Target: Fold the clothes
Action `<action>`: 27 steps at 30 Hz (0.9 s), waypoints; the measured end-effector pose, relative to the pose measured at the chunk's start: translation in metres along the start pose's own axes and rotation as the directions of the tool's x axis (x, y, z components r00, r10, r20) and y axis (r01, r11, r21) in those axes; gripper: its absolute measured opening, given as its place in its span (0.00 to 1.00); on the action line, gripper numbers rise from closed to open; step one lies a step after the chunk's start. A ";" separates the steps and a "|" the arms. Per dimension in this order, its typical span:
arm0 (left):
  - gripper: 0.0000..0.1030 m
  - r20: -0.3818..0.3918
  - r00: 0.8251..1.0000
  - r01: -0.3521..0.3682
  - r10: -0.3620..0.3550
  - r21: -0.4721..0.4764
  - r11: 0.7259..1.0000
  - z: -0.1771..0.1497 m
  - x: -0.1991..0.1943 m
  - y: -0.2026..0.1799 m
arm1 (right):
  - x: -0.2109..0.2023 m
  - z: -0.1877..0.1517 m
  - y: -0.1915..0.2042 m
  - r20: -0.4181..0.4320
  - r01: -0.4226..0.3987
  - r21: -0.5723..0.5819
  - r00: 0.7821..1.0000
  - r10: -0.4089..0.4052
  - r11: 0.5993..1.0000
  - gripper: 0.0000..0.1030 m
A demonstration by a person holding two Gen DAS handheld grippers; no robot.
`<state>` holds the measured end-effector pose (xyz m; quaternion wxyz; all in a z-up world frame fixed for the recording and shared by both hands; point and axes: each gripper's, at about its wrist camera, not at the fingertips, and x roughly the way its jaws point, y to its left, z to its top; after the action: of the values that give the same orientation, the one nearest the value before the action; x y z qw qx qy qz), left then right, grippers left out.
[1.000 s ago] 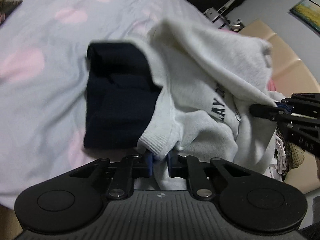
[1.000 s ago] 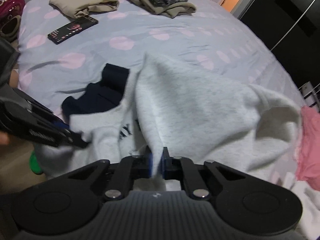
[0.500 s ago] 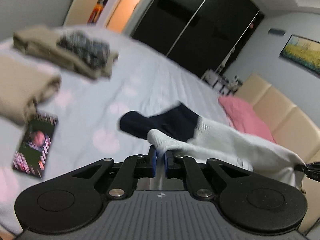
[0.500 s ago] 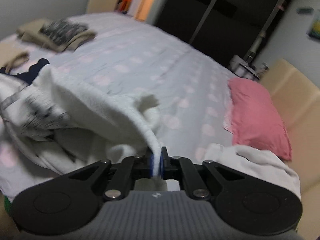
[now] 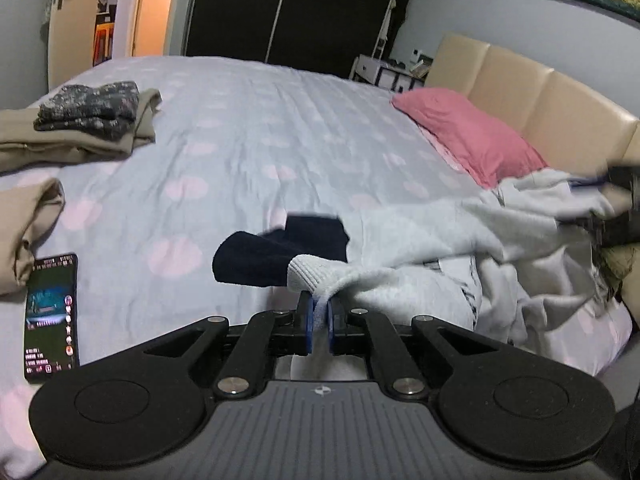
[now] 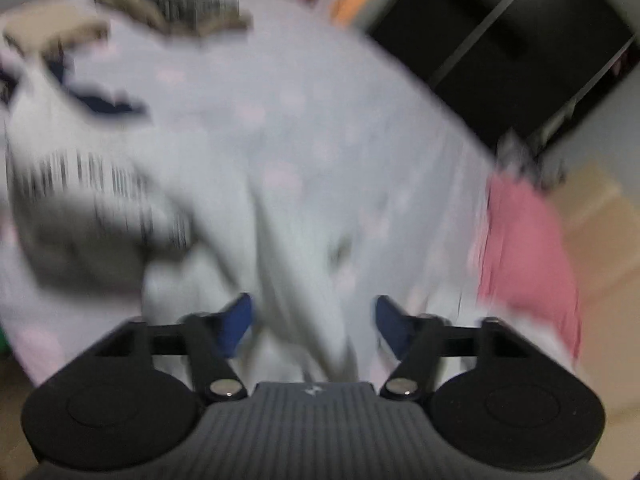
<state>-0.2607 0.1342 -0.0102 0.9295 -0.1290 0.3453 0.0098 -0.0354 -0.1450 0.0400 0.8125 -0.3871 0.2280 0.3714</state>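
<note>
A light grey sweatshirt (image 5: 460,240) with dark sleeve parts and printed letters lies stretched across the near side of the bed. My left gripper (image 5: 319,312) is shut on its ribbed cuff (image 5: 308,276), lifted off the sheet. In the blurred right wrist view my right gripper (image 6: 314,320) has its jaws opening wide; a fold of the sweatshirt (image 6: 304,280) hangs between the blue pads (image 6: 236,318) without being pressed. The right gripper (image 5: 616,208) also shows blurred at the right edge of the left wrist view.
The bed has a pale sheet (image 5: 260,140) with pink dots. Folded beige and patterned clothes (image 5: 88,120) lie at the far left, a phone (image 5: 50,316) near the left edge. A pink pillow (image 5: 468,132) rests against the beige headboard (image 5: 540,100).
Both grippers rose and spread the sweatshirt out across the bed. The right gripper, shut on the fabric before, has now opened. The left stays shut on the cuff.
</note>
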 end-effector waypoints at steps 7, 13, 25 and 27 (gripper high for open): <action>0.05 -0.037 0.999 0.025 -0.024 0.011 1.000 -0.011 -0.003 0.006 | 0.041 0.061 0.049 0.054 -0.238 -0.183 0.966 0.251 0.954 0.71; 0.05 -0.074 0.996 0.046 -0.045 0.011 0.999 -0.022 -0.002 0.010 | 0.109 0.083 0.088 -0.064 -0.323 -0.366 0.945 0.322 0.873 0.77; 0.07 -0.091 0.995 0.040 -0.043 -0.036 0.999 -0.036 0.012 0.025 | 0.074 0.081 0.076 0.004 -0.264 -0.375 0.958 0.287 0.889 0.04; 0.09 -0.073 0.997 0.033 -0.035 -0.032 0.999 -0.037 0.013 0.023 | 0.046 0.078 0.052 0.055 -0.236 -0.310 0.963 0.265 0.921 0.04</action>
<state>-0.2772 0.1467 -0.0511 0.9142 -0.1493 0.3767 -0.0056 -0.0410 -0.0411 0.0318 0.6999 -0.4553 0.1774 0.5209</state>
